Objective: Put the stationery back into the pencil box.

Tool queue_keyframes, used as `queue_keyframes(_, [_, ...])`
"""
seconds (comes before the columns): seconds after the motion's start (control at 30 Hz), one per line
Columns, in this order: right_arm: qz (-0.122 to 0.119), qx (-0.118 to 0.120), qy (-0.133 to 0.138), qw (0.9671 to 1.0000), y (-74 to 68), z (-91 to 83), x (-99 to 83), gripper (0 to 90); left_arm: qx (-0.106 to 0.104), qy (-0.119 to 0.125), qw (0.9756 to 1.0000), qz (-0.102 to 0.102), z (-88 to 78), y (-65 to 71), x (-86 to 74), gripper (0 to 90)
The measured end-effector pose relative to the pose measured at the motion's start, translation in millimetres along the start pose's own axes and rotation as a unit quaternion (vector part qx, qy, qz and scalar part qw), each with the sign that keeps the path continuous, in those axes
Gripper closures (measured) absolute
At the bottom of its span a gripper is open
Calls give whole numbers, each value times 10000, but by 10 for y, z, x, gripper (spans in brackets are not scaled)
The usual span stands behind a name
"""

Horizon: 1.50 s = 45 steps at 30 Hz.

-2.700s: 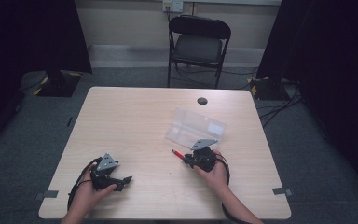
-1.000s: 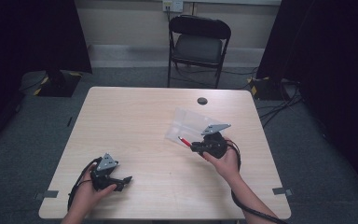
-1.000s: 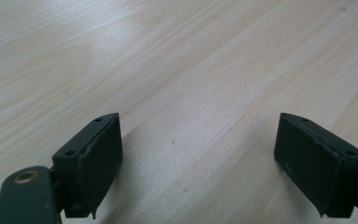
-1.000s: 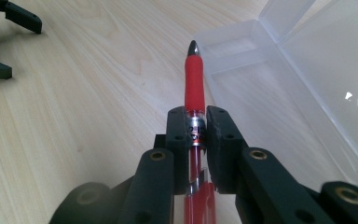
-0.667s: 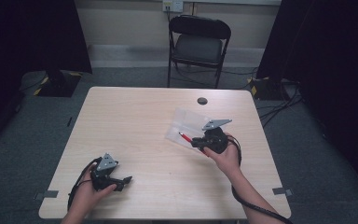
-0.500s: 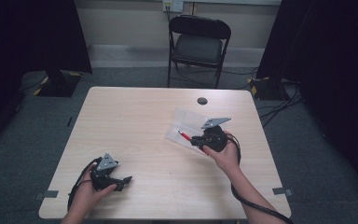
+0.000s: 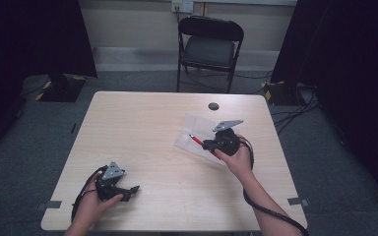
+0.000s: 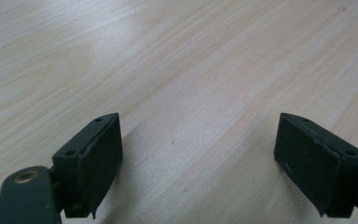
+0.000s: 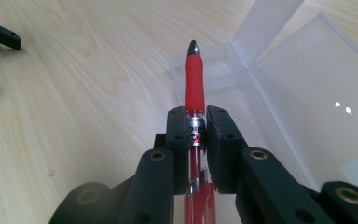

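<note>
A red pen (image 9: 194, 84) with a red grip and dark tip sticks forward from my right gripper (image 9: 196, 126), whose jaws are shut on its clear barrel. In the high view the right gripper (image 7: 207, 144) holds the red pen (image 7: 195, 139) above the open clear plastic case (image 7: 197, 129) on the table's right half. The clear plastic case (image 9: 289, 79) lies open, with its lid raised, just ahead and to the right of the pen tip. My left gripper (image 7: 132, 189) rests near the table's front left, jaws wide apart with bare wood between them (image 8: 198, 163).
A light wooden table (image 7: 142, 128) carries everything. A small dark round disc (image 7: 213, 106) lies near its far edge. A black folding chair (image 7: 210, 44) stands behind the table. Cables trail on the floor at the right (image 7: 295, 105).
My right gripper has carried the red pen away from the front of the table and up over the open plastic case. The left gripper has stayed put.
</note>
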State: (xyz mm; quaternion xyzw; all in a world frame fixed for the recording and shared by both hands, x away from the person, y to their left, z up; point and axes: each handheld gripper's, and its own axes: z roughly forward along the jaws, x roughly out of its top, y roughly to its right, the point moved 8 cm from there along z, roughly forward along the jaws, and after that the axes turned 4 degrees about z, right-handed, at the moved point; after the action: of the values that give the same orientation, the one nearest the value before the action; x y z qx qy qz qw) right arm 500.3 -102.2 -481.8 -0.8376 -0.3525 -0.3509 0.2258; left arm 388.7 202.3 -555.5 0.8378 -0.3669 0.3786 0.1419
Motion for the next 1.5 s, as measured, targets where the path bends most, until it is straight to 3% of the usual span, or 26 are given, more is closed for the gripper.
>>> queue_keyframes(0.63, [264, -234, 25, 9994, 249, 13, -76, 801, 0, -1, 10000, 3, 0, 0, 0, 151])
queue_keyframes(1.5, [160, -214, -89, 9996, 310, 157, -132, 801, 0, 0, 10000, 0, 0, 0, 0, 151])
